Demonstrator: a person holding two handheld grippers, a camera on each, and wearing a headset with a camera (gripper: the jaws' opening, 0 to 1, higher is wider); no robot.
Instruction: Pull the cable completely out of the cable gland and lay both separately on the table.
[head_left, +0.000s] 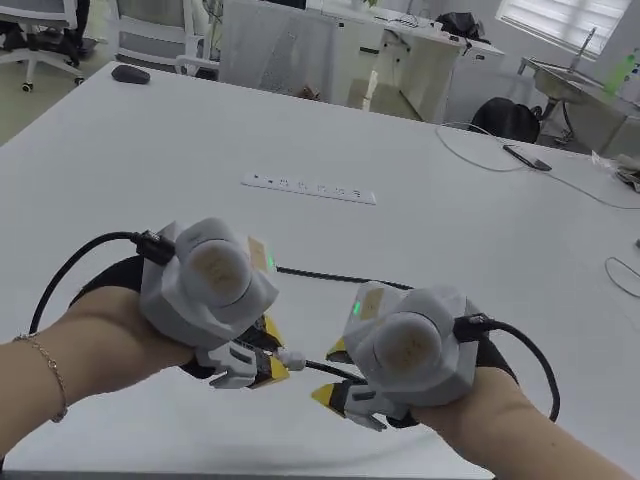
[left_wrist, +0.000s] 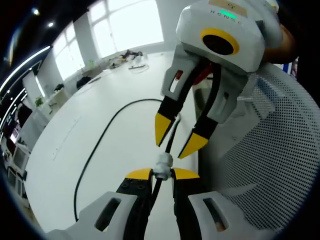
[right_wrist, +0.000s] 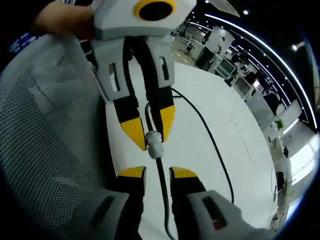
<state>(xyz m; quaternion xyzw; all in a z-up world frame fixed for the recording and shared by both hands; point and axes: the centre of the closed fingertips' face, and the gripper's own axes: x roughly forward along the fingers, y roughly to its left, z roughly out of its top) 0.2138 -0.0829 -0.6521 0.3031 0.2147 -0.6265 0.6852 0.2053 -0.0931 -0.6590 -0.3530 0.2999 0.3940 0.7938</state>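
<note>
A white cable gland (head_left: 292, 356) sits on a black cable (head_left: 340, 277) just above the white table (head_left: 150, 160), near its front edge. My left gripper (head_left: 272, 360) is shut on the gland (left_wrist: 162, 164), which is pinched between its yellow tips (left_wrist: 161, 174). My right gripper (head_left: 335, 372) faces it from the right and is open, its tips a short way from the gland. The cable (right_wrist: 162, 195) runs untouched through the gap of the right gripper (right_wrist: 157, 172). Beyond it, the cable (left_wrist: 107, 130) curves away across the table.
A white power strip (head_left: 308, 187) lies mid-table and a dark mouse (head_left: 130, 73) at the far left. Thin cables (head_left: 480, 155) and a dark pen-like item (head_left: 527, 158) lie far right. A grey mesh chair back (left_wrist: 270, 135) is close behind the grippers.
</note>
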